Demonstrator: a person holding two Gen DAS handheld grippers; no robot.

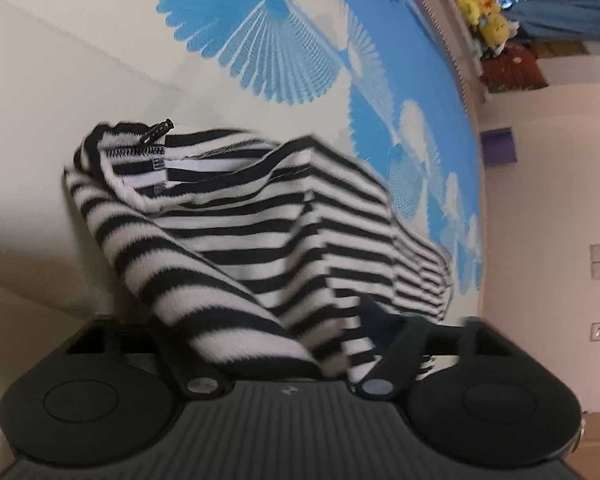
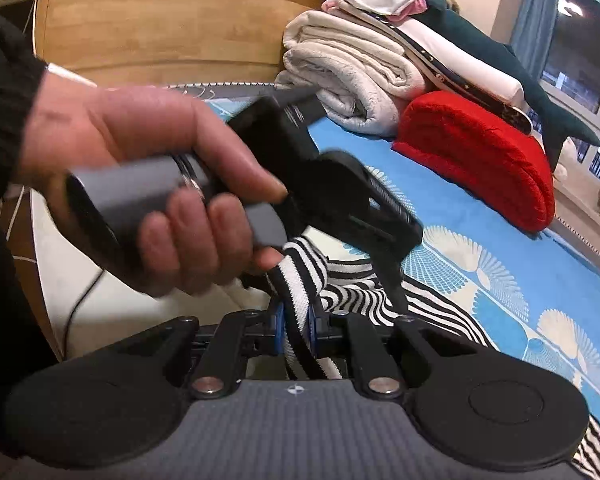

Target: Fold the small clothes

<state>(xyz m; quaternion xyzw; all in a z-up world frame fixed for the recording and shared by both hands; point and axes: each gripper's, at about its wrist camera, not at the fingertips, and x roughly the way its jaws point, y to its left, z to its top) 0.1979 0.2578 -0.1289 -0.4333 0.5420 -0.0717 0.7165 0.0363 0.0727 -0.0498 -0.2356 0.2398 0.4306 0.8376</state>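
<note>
Both tools, left (image 1: 324, 344) and right (image 2: 296, 324), pinch the striped garment (image 1: 260, 216).

Soft, even indoor light, no hard shadows; your window (image 2: 580, 36) shows dark outside. Motion blur smears your hand (image 2: 140, 184) and the striped garment (image 1: 260, 240). Fisheye bends the edges strongly.

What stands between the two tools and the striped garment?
Nothing visible. The right tool is already closed on a bunched fold of the black-and-white striped knit garment, and the left tool also holds that cloth between its fingers.
</note>
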